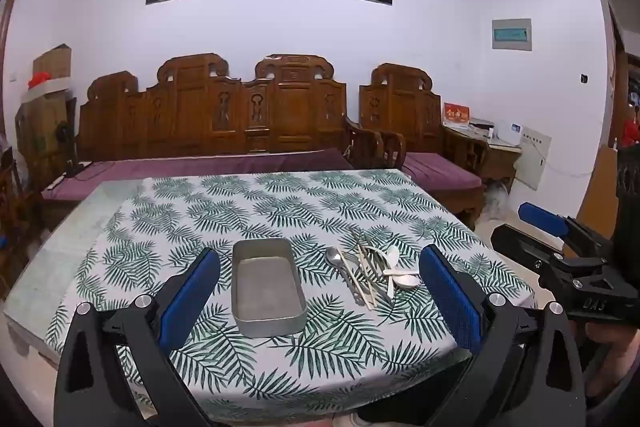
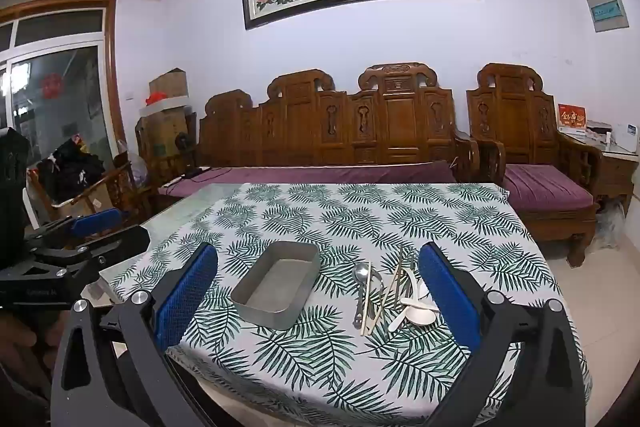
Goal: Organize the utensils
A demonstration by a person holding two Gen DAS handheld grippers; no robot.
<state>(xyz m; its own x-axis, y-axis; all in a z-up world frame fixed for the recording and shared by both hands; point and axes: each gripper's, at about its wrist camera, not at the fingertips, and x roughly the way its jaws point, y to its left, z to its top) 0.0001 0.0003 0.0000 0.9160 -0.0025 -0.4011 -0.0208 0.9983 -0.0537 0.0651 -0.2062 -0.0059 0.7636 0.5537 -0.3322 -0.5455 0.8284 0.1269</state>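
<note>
An empty grey metal tray (image 1: pixel 267 327) stands on the leaf-print tablecloth, also in the right wrist view (image 2: pixel 256 315). To its right lies a loose pile of utensils (image 1: pixel 370 273): a metal spoon (image 1: pixel 334 257), chopsticks (image 1: pixel 366 281) and white spoons (image 1: pixel 404 279). The pile shows in the right wrist view (image 2: pixel 384 297) too. My left gripper (image 1: pixel 320 291) is open and empty, held above the table's near edge, with the tray between its fingers. My right gripper (image 2: pixel 318 291) is open and empty, framing the tray and the pile. Its blue fingers (image 1: pixel 540 221) show at the right of the left wrist view.
The table (image 1: pixel 280 199) carries the green fern cloth; a bare strip (image 1: pixel 80 239) shows on its left. A carved wooden sofa (image 1: pixel 224 115) with purple cushions stands behind it, an armchair (image 2: pixel 532 155) at the right. Tiled floor (image 2: pixel 592 287) lies to the right.
</note>
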